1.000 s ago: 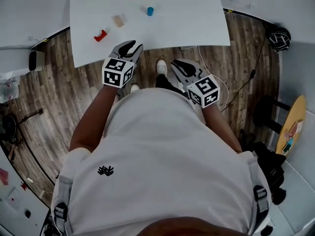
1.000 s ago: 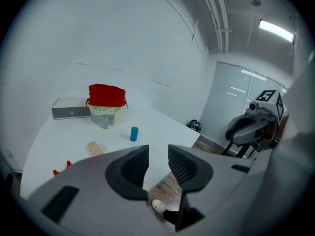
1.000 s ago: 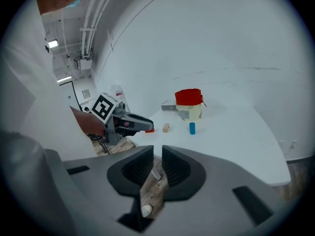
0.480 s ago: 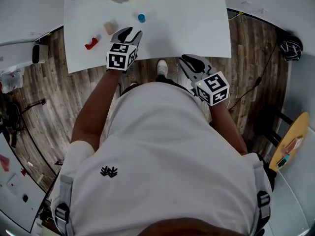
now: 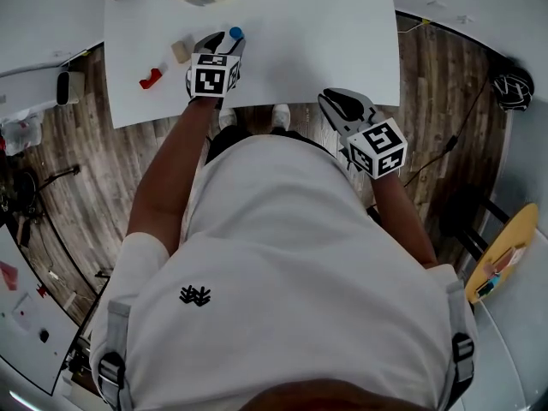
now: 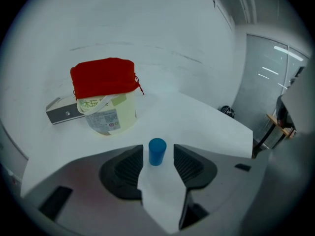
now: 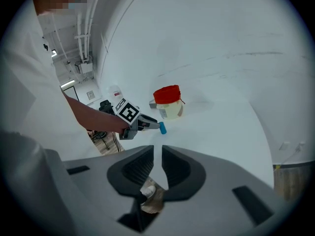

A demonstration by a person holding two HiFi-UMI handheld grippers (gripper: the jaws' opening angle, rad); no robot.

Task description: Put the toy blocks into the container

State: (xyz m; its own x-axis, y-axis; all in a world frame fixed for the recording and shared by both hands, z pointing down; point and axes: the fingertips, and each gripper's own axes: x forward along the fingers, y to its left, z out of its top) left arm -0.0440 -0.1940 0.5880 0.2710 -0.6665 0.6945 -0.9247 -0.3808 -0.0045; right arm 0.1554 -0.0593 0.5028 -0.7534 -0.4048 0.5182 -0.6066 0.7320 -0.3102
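- The left gripper (image 5: 224, 40) reaches over the white surface (image 5: 325, 24). Its fingers (image 6: 129, 167) stand apart, one on each side of the blue cylinder (image 6: 157, 151).
- The blue cylinder stands upright on the surface, long axis vertical, centred in the gap. A thin strip of surface shows on either side of it, so the fingers bracket it and do not appear to touch it.
- The next move is likely a straight closure: the fingers meet the cylinder's curved sides square to its axis, so no turning should be needed. An uneven squeeze could tip it.
- The container (image 6: 109, 113) sits beyond the cylinder and to its left, well apart, with a red cover (image 6: 103, 77) on top.
- The right gripper (image 7: 157, 154) hangs back at the near edge of the surface. Its fingers are drawn almost together and hold nothing. The left gripper is far nearer the work.
- A tan block (image 5: 181, 50) and a red block (image 5: 151, 79) lie on the surface, left of the left gripper.
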